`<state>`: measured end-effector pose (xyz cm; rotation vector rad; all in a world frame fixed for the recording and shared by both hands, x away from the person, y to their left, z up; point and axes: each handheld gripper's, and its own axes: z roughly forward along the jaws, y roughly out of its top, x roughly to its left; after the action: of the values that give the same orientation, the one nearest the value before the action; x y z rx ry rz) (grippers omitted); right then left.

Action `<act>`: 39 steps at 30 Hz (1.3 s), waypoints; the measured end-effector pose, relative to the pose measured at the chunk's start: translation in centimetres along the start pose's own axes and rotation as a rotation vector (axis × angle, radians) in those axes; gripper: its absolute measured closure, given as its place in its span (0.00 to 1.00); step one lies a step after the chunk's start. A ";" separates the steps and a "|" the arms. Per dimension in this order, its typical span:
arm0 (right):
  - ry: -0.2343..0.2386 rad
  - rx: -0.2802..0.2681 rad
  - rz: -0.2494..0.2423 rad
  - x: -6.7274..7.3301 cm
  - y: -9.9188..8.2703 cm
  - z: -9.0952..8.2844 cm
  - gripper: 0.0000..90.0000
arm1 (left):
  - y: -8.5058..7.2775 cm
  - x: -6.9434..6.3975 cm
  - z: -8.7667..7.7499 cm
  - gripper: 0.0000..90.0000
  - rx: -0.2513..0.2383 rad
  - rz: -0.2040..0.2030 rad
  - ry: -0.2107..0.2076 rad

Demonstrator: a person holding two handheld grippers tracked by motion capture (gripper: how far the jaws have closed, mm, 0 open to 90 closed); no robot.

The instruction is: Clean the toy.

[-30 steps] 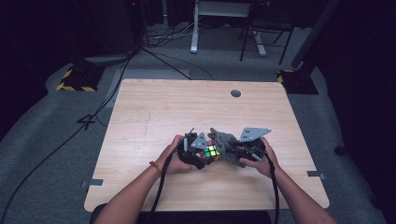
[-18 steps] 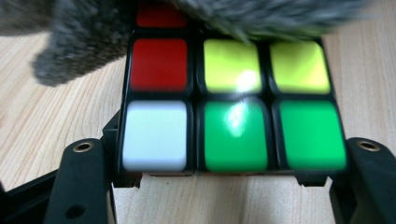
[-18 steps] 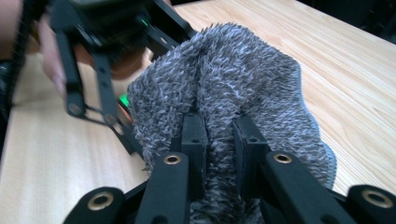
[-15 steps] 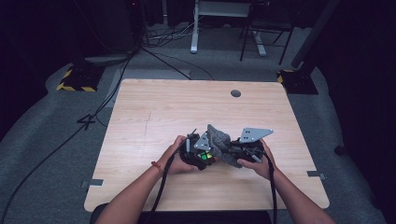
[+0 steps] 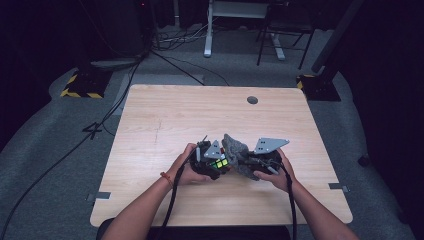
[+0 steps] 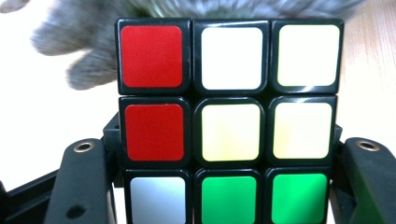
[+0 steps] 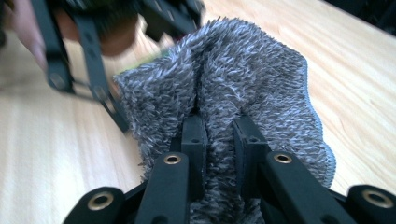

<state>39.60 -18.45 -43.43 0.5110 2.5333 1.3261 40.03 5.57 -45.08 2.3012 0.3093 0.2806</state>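
My left gripper [image 5: 216, 161] is clamped on the puzzle cube [image 5: 218, 164]: in the left gripper view the two black jaws press against the cube's [image 6: 229, 121] lower side walls, one on each side. The face turned to that camera reads red, white and pale yellow across the top row, red and two pale yellows in the middle, and white and two greens along the bottom. Behind the cube's top edge I see the blurred grey cloth [image 6: 88, 56].

My right gripper [image 5: 248, 162] is closed on the grey fuzzy cloth [image 5: 236, 148]. In the right gripper view its jaws stand close together with a fold of the cloth [image 7: 243, 93] pinched between the pads, and the pile bunches up above them into a rounded hump. Past the cloth, at the upper left of that view, I make out the dark frame of my left gripper [image 7: 93, 65], blurred.

From the high view, both hands sit together near the front middle of the wooden table [image 5: 165, 115], the left hand [image 5: 187, 167] and the right hand [image 5: 277, 170] wrapped round their grippers, cube and cloth touching between them. A grey three-cornered plate rides on top of each gripper. A small dark round grommet [image 5: 252, 100] sits well apart toward the far edge of the table.
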 end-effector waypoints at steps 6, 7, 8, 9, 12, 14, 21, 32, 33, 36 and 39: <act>0.000 0.015 0.007 -0.4 -0.5 0.1 0.86 | 0.0 -0.1 0.1 0.37 0.005 0.005 -0.010; 0.005 0.006 0.008 -0.3 -0.4 0.0 0.86 | 0.0 -0.2 0.2 0.37 0.009 0.006 -0.011; 0.011 -0.004 0.004 -0.2 -0.2 -0.1 0.86 | 0.0 -0.2 0.3 0.37 0.014 0.009 -0.013; 0.023 -0.017 0.001 0.0 -0.1 -0.2 0.86 | 0.1 -0.3 0.4 0.37 0.014 0.013 -0.018; 0.046 -0.050 -0.008 0.5 0.3 -0.5 0.86 | 0.2 -0.6 0.6 0.37 0.024 0.022 -0.024; 0.064 -0.077 -0.014 0.8 0.6 -0.6 0.86 | 0.2 -0.7 0.8 0.37 0.024 0.030 -0.029; 0.076 -0.113 -0.029 1.4 1.3 -0.6 0.86 | 0.4 -0.9 1.3 0.37 0.043 0.041 -0.028; 0.074 -0.106 -0.037 1.7 1.7 0.0 0.86 | 0.5 -1.0 1.3 0.37 0.041 0.046 -0.009; 0.064 -0.100 -0.038 1.6 1.6 -0.1 0.86 | 0.5 -1.0 1.2 0.37 0.036 0.043 -0.006; 0.042 -0.081 -0.023 1.1 1.2 -0.2 0.86 | 0.4 -0.8 0.9 0.37 0.029 0.044 0.000; 0.014 -0.049 -0.019 0.6 0.7 -0.2 0.86 | 0.3 -0.8 0.7 0.37 0.028 0.042 0.000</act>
<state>39.13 -17.95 -42.75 0.4679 2.5039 1.3860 39.54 4.66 -45.35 2.3374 0.2670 0.2984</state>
